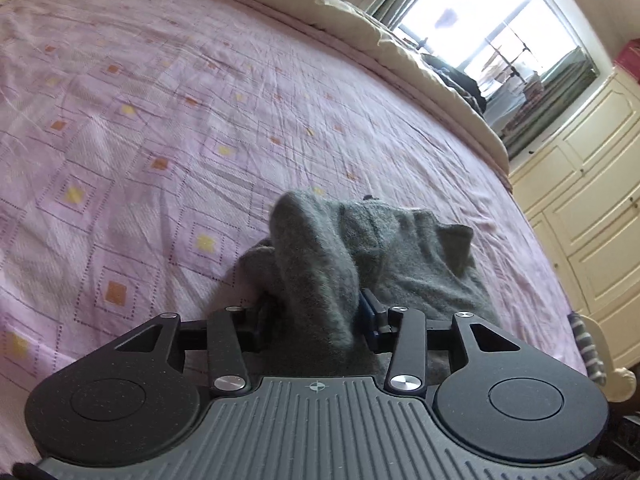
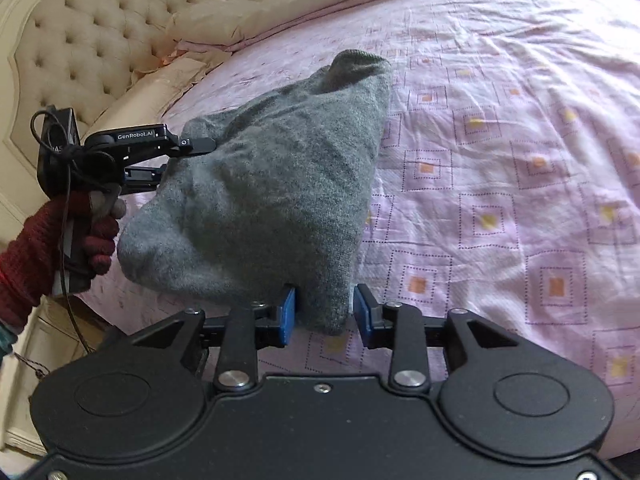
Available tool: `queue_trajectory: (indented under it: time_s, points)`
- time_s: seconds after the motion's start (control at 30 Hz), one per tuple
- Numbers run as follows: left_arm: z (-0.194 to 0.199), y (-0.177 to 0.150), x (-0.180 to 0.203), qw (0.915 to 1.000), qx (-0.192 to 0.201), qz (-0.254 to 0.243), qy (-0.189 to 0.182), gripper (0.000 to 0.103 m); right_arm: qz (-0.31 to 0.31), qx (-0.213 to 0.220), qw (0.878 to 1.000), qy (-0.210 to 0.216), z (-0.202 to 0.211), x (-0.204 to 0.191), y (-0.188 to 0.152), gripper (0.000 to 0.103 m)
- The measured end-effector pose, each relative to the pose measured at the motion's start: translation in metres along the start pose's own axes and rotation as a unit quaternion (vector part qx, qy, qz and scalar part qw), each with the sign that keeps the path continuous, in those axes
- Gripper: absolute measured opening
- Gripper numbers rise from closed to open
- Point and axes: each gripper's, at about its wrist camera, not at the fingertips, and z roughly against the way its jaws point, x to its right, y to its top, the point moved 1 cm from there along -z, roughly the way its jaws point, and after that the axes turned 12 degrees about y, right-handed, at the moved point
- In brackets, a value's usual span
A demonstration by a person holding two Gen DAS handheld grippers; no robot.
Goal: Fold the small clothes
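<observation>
The grey knitted garment lies mostly on the pink patterned bedsheet, near the padded headboard, one end bunched up and a loose flap humped over the rest. It looks like soft wool: light, limp, a bit fuzzy, so I would expect it to sag and drape wherever it is lifted and to cling to itself rather than slide. Nothing fragile here, though a knit like this can stretch if dragged by one point. Corners and hems look like the sensible places to pinch, both at once, so that an edge comes over straight.

On the left, a hand in a dark red knitted glove carries the left gripper. A thick fold of grey wool stands between its jaws, which are parted about halfway; the right-hand blue pad seems to brush the cloth, the left one is hidden behind it, and I cannot tell whether it presses at all.

Further right, the right gripper has the garment's lower corner hanging between its jaws. The left pad touches the wool, the right pad stands clear with sheet showing in the gap, so the corner looks released, not pinched.
</observation>
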Motion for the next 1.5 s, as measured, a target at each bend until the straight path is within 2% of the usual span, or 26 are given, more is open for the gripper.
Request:
queue_trajectory:
  time_s: [0.07,0.13,0.2,0.27,0.37,0.47,0.6,0.73,0.83,0.9,1.0,1.13,1.2,1.27,1.3,1.43,1.5]
  points:
    - [0.011,0.001,0.000,0.9989,0.022,-0.022,0.036,0.051,0.015,0.018,1.000,-0.009,0.012,-0.004,-0.001,0.044]
    - [0.031,-0.001,0.002,0.9946,0.048,-0.046,0.080,0.051,0.032,0.042,0.998,-0.022,0.022,-0.013,-0.001,0.045]
    - [0.052,-0.006,0.010,0.9892,0.077,-0.075,0.100,0.051,0.044,0.071,0.996,-0.027,0.029,-0.020,0.002,0.053]
    - [0.072,-0.015,0.023,0.9817,0.106,-0.107,0.116,0.051,0.053,0.098,0.993,-0.028,0.033,-0.026,0.006,0.054]
    - [0.097,-0.035,0.049,0.9734,0.146,-0.140,0.108,0.052,0.056,0.119,0.991,-0.026,0.029,-0.030,0.014,0.054]
    - [0.110,-0.056,0.071,0.9720,0.164,-0.149,0.078,0.058,0.063,0.129,0.989,-0.026,0.021,-0.032,0.021,0.055]
    - [0.107,-0.084,0.086,0.9696,0.177,-0.158,0.061,0.060,0.077,0.127,0.988,-0.033,0.010,-0.031,0.029,0.058]
    - [0.090,-0.102,0.077,0.9775,0.149,-0.142,0.044,0.060,0.081,0.126,0.988,-0.033,0.000,-0.024,0.036,0.059]
    - [0.069,-0.109,0.066,0.9800,0.118,-0.143,0.073,0.059,0.084,0.134,0.987,-0.021,-0.007,-0.019,0.050,0.060]
    - [0.065,-0.111,0.059,0.9792,0.118,-0.142,0.085,0.059,0.088,0.134,0.987,-0.005,-0.016,-0.017,0.063,0.063]
    - [0.066,-0.108,0.053,0.9814,0.116,-0.132,0.077,0.059,0.092,0.130,0.987,0.030,-0.035,-0.016,0.081,0.066]
    - [0.067,-0.111,0.055,0.9802,0.114,-0.138,0.085,0.060,0.092,0.096,0.990,0.053,-0.076,-0.013,0.107,0.066]
    - [0.064,-0.112,0.052,0.9821,0.099,-0.130,0.094,0.064,0.083,0.075,0.993,0.038,-0.097,-0.002,0.120,0.066]
    - [0.060,-0.112,0.042,0.9893,0.078,-0.094,0.080,0.066,0.062,0.061,0.996,0.011,-0.112,0.016,0.130,0.066]
    - [0.061,-0.114,0.037,0.9913,0.079,-0.075,0.073,0.066,0.050,0.063,0.997,0.001,-0.116,0.025,0.134,0.066]
    - [0.065,-0.116,0.041,0.9886,0.082,-0.091,0.088,0.066,0.018,0.102,0.993,-0.060,-0.099,0.048,0.146,0.066]
    - [0.065,-0.116,0.040,0.9885,0.081,-0.090,0.090,0.066,0.021,0.127,0.989,-0.067,-0.077,0.045,0.146,0.067]
